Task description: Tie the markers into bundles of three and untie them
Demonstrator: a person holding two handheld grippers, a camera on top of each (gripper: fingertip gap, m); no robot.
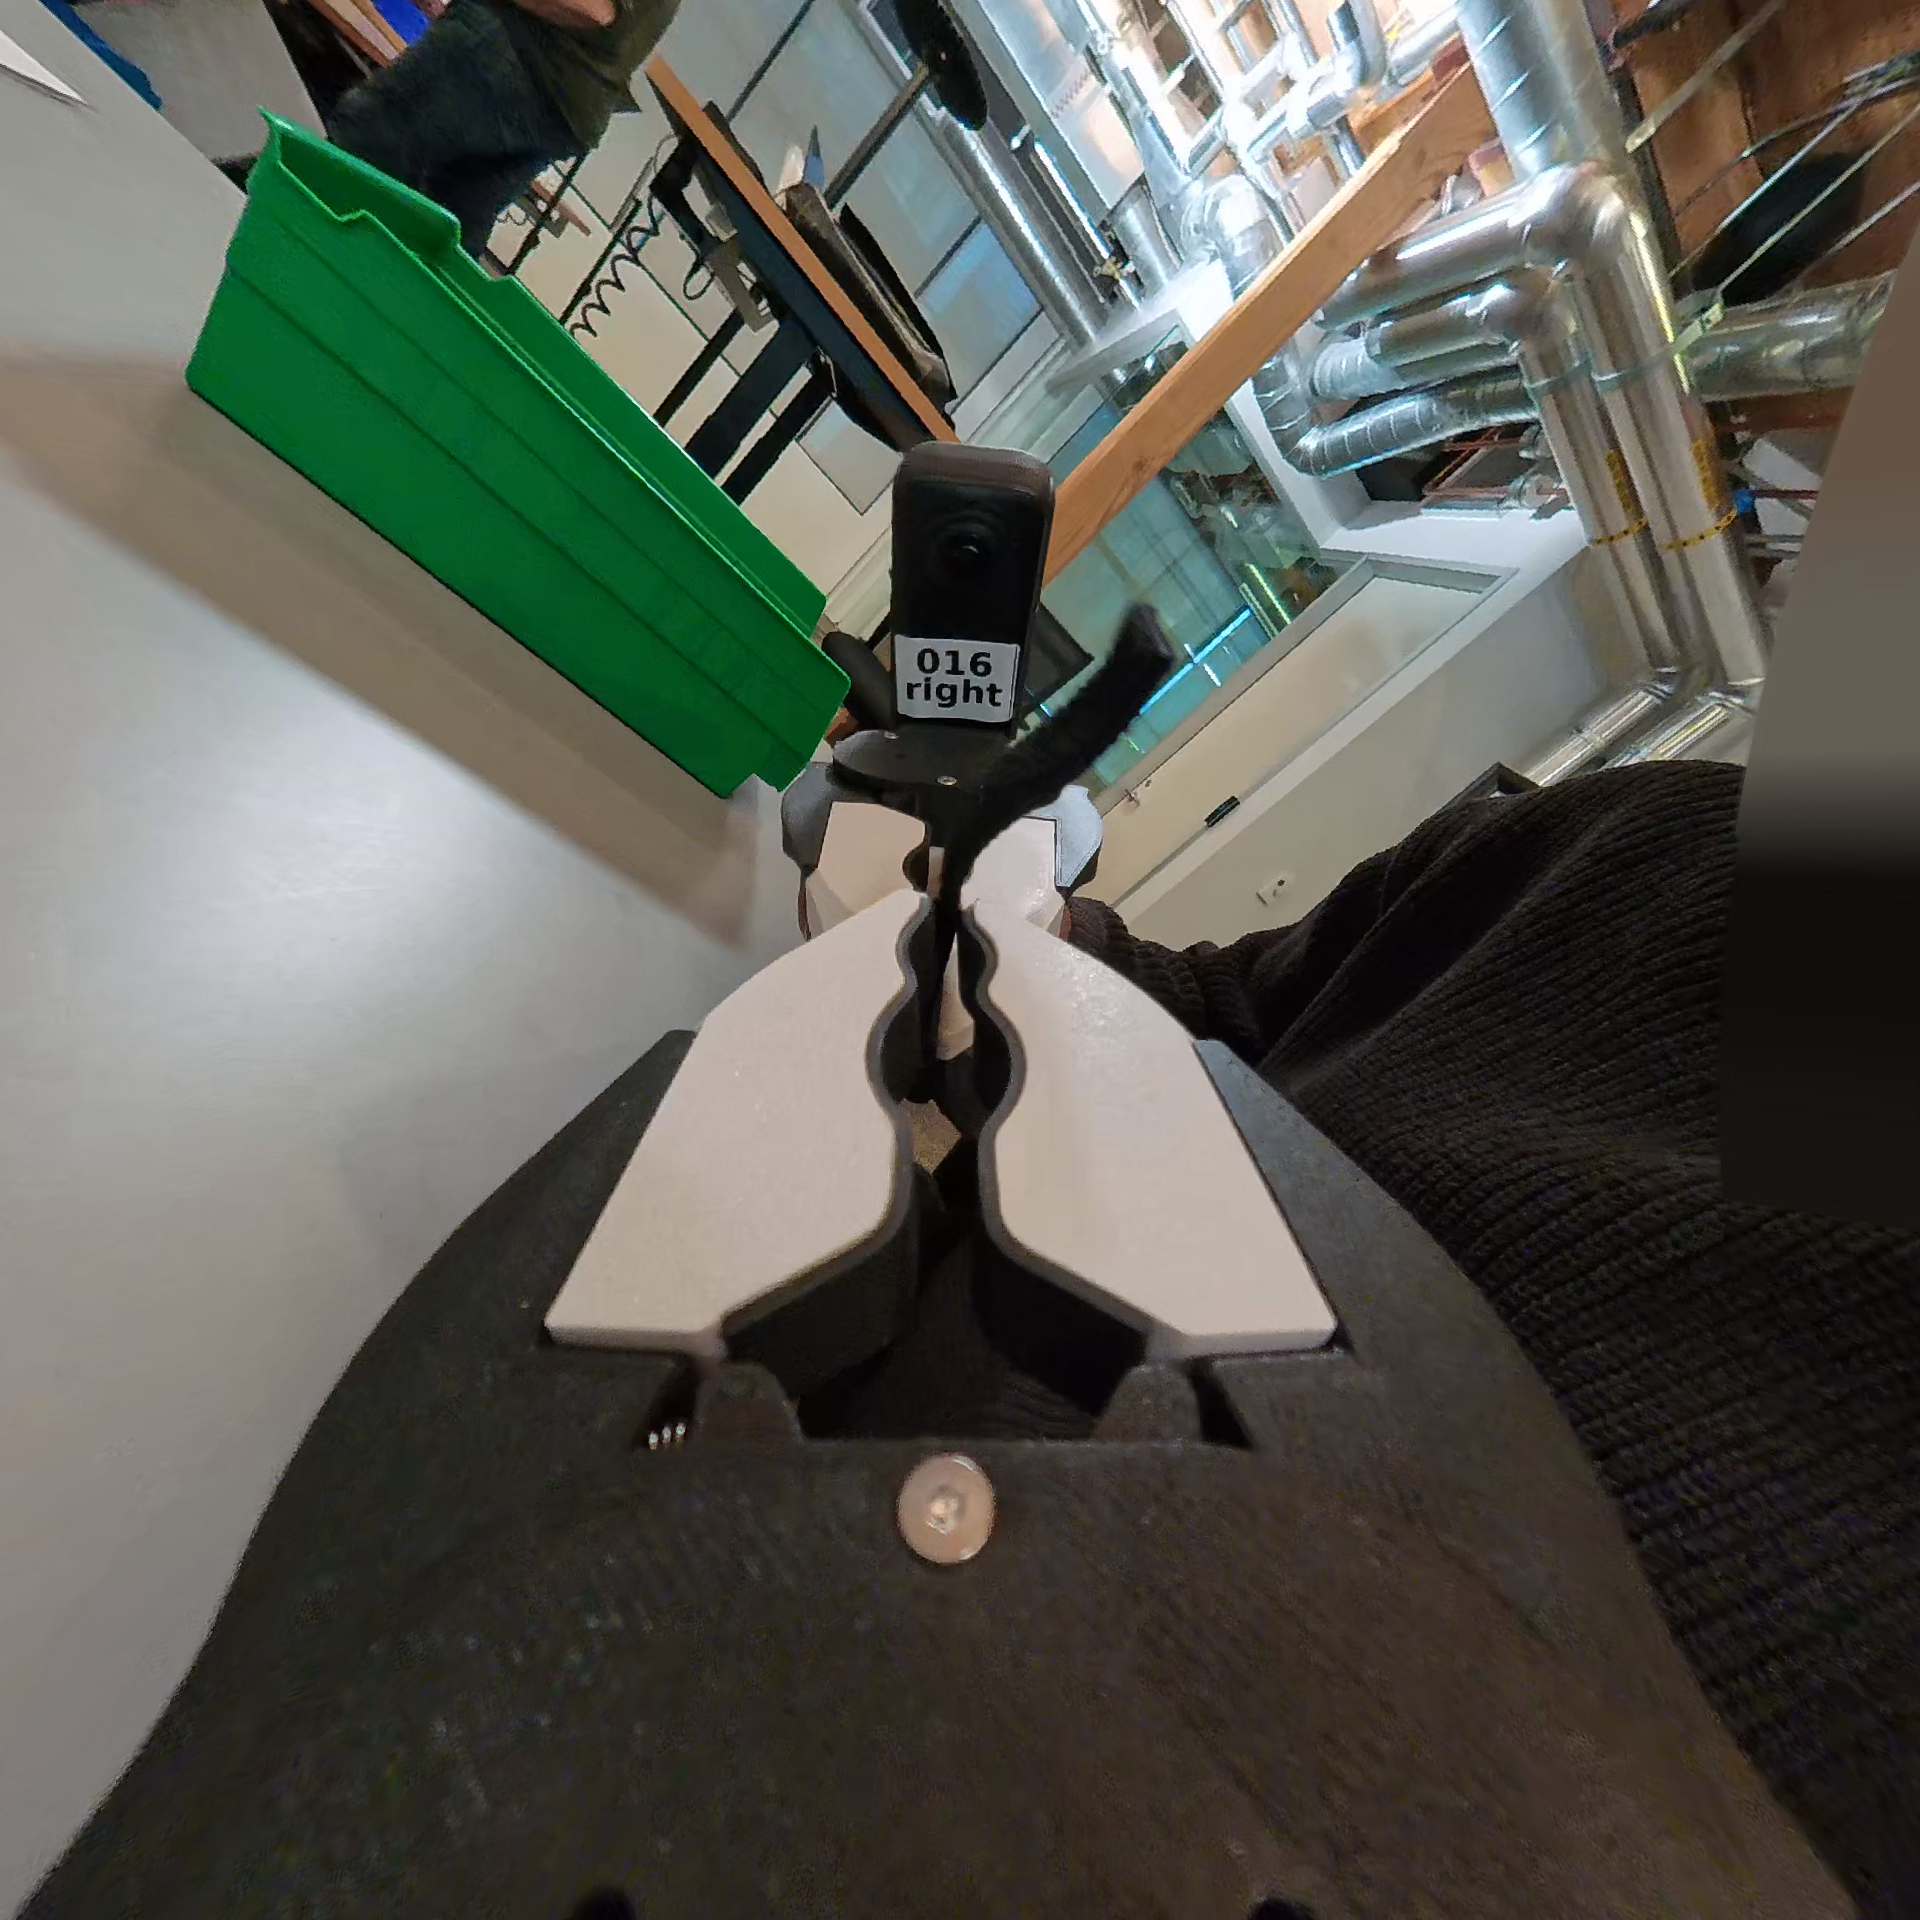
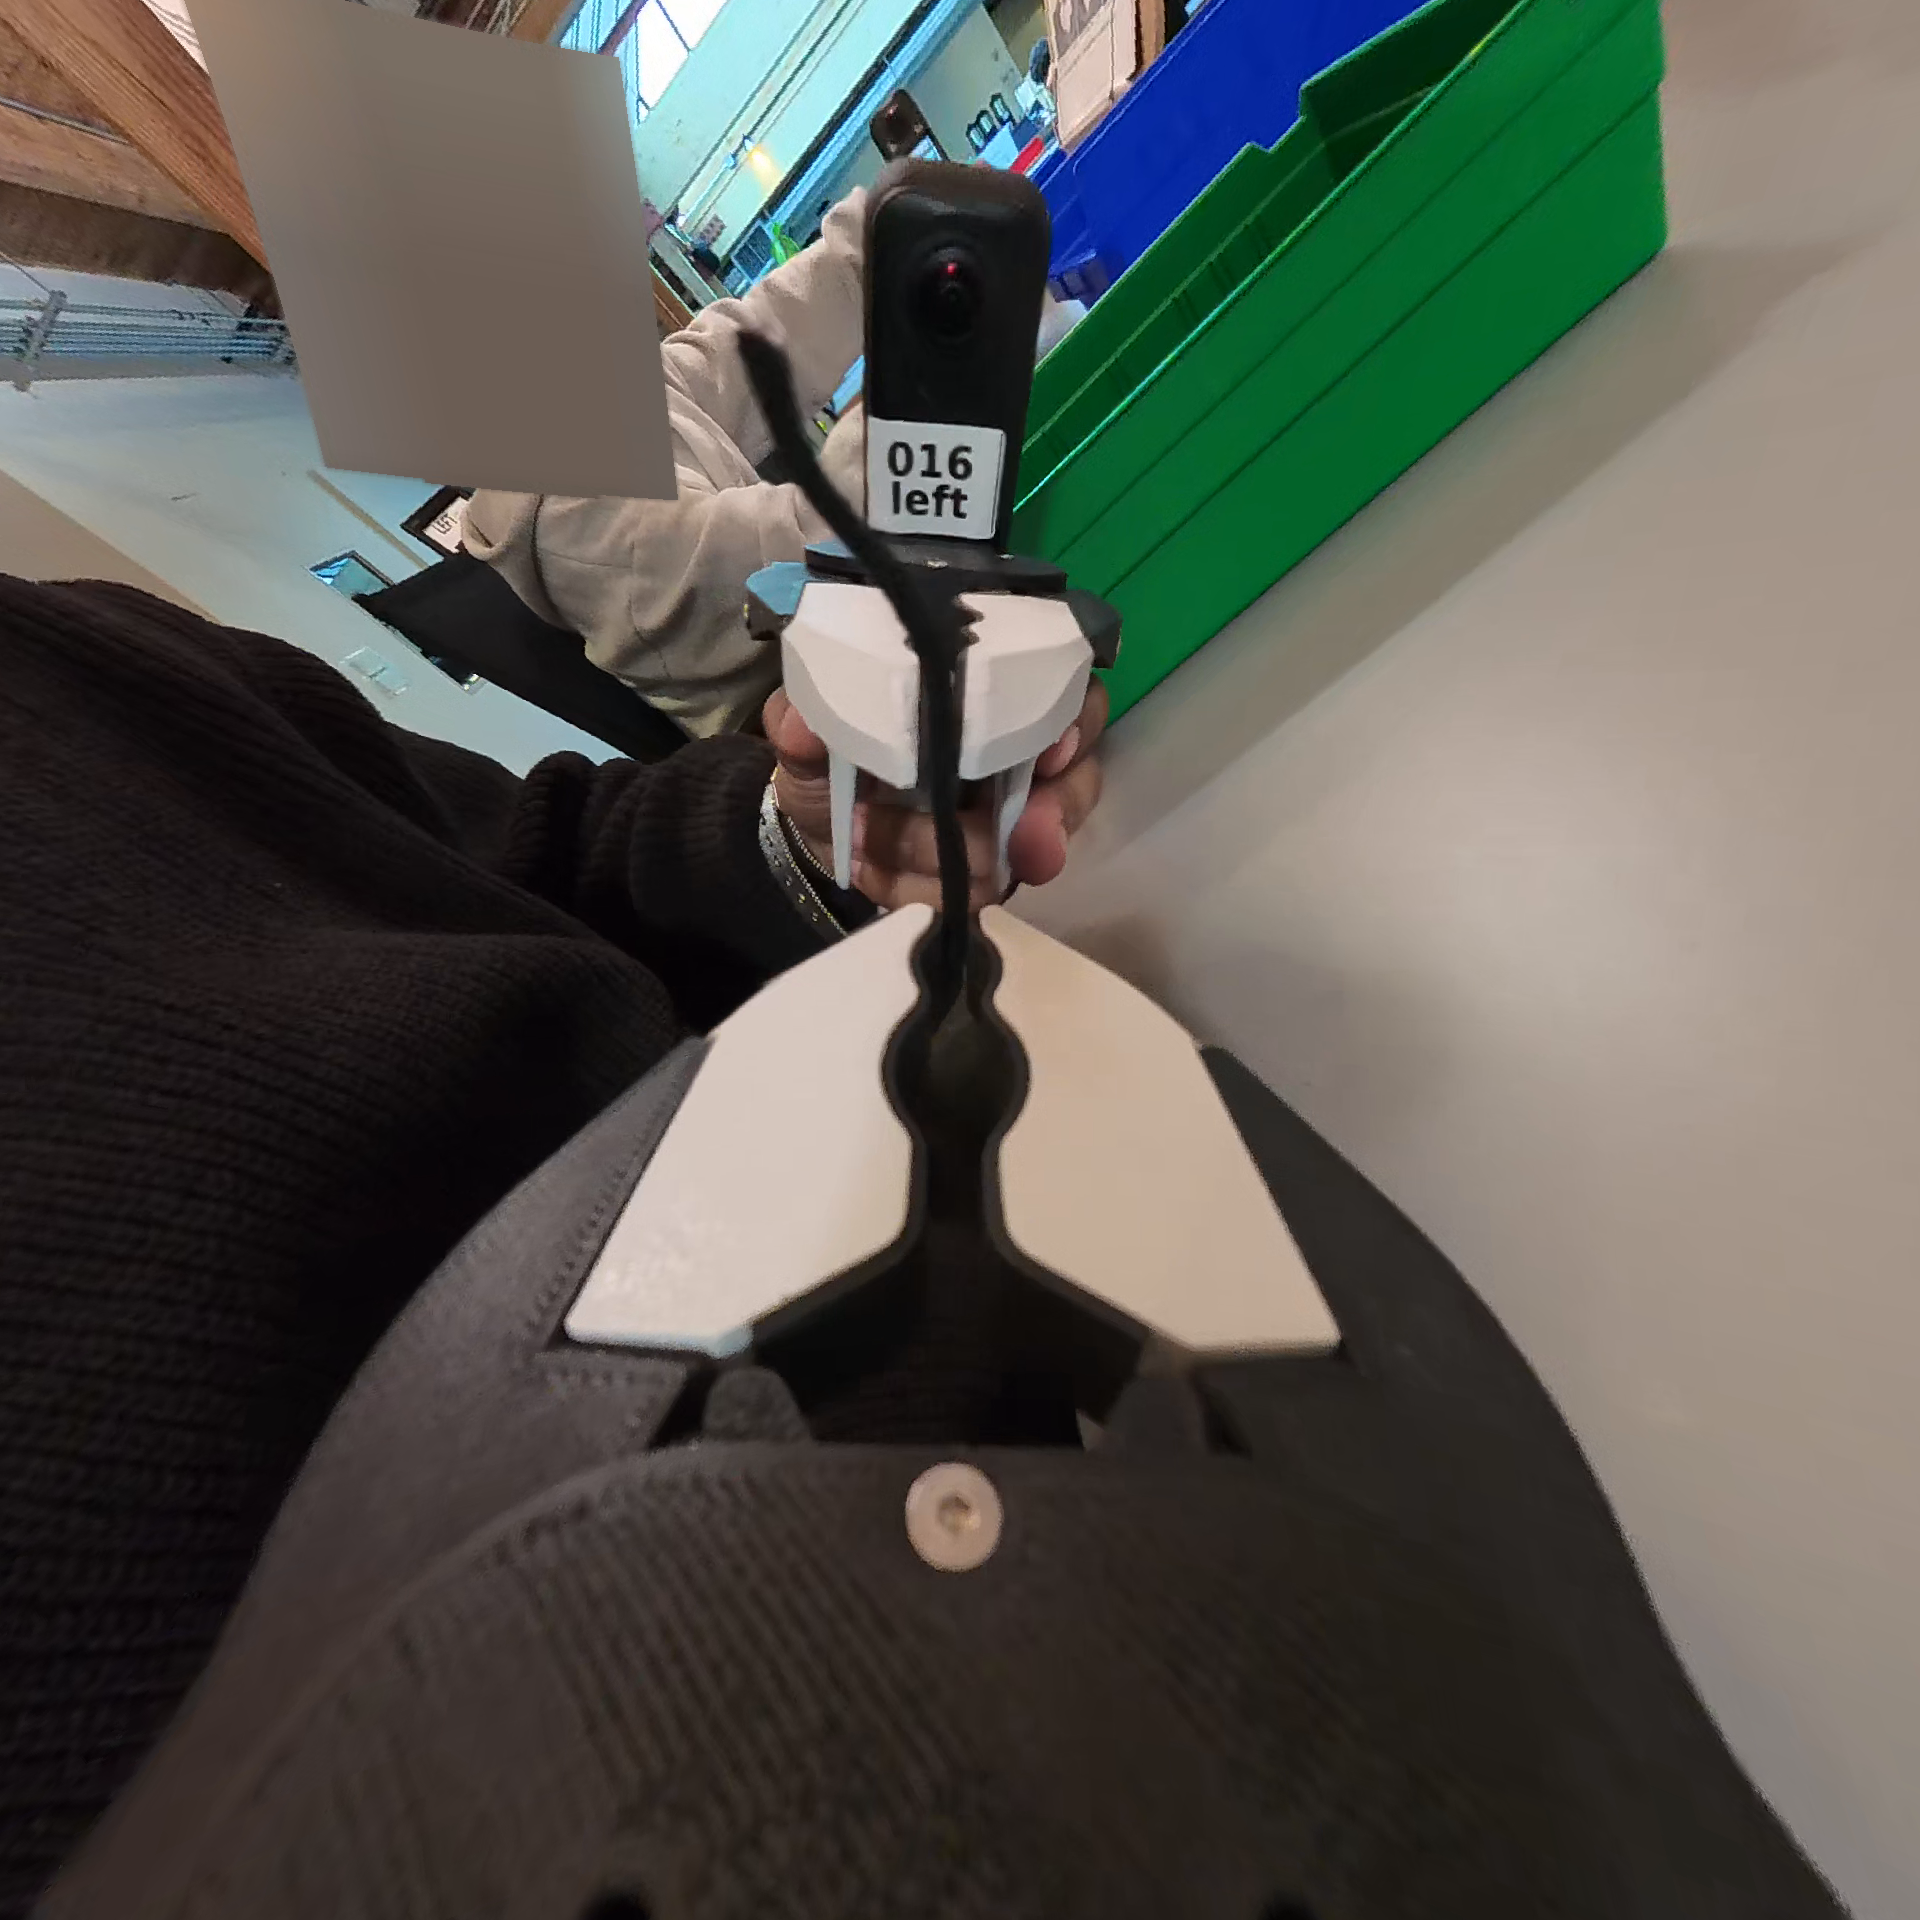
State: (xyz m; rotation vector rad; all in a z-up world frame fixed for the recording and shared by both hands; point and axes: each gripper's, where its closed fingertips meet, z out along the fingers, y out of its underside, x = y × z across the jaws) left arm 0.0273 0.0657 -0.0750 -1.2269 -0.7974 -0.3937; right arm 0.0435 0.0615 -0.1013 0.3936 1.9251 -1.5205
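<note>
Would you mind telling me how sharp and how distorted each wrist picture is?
Left wrist view: the green bin and pipes are sharp but fisheye-bent, and the tool base is soft. Right wrist view: the same bending, with a grey mosaic patch and soft shadows on the table.

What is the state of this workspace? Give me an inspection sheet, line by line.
Surface: grey tabletop.
Job's things: black fuzzy cord running between both tongs, a free end sticking out past each.
Clutter: green bin on the tabletop; blue bin beyond it.
Grippers: left tongs shut on the cord; right tongs shut on it too; the two face each other.
Cables: nothing seen besides the cord.
Surroundings: silver ducts, wooden beam, desk, person in a beige top.
</note>
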